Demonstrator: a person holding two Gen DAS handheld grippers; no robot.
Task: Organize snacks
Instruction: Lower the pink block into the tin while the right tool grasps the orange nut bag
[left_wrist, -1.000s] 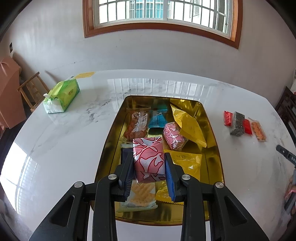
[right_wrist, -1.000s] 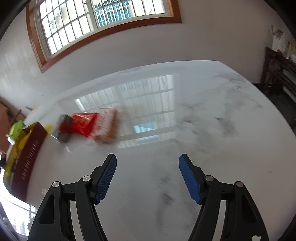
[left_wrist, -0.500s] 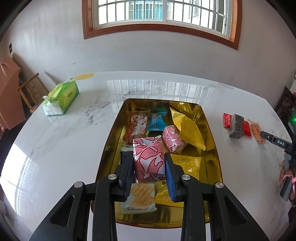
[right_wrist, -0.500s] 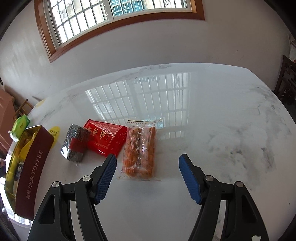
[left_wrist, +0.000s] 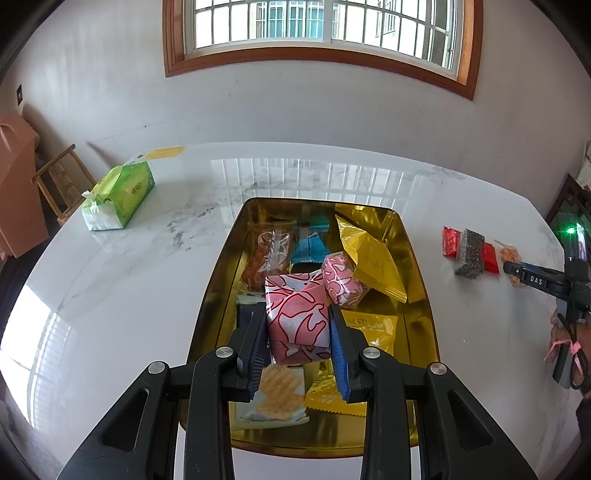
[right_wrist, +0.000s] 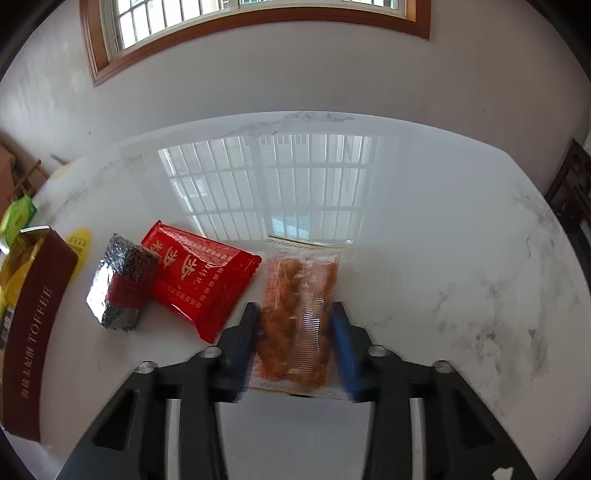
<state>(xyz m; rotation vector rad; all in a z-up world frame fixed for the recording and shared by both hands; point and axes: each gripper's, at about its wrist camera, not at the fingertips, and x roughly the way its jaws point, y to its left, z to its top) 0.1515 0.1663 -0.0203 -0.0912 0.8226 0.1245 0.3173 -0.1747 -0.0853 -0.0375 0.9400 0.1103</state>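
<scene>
My left gripper (left_wrist: 296, 308) is shut on a pink-and-white wrapped package (left_wrist: 299, 328) and holds it above the gold tin tray (left_wrist: 218, 280), which has several snack packets in it. To the right of the tray lie a red packet (right_wrist: 199, 280), a silver-grey block with a red band (right_wrist: 122, 284) and a clear packet of orange snacks (right_wrist: 295, 295). My right gripper (right_wrist: 294, 310) is down over the orange packet. Its jaws are closing, with the blue pads against the packet's two long sides. One of its fingers (left_wrist: 532, 278) shows at the far right of the left wrist view.
A green tissue pack (left_wrist: 118, 195) lies at the table's far left, with a wooden chair (left_wrist: 59, 181) behind that edge. The tin's maroon wall (right_wrist: 33, 325) stands left of the loose snacks. Dark furniture (right_wrist: 576, 184) stands off the right edge. White marble stretches right of the orange packet.
The right gripper has swung over to the loose snacks, come down over the orange packet, and its jaws have narrowed onto it. The left gripper keeps still with the pink package.
</scene>
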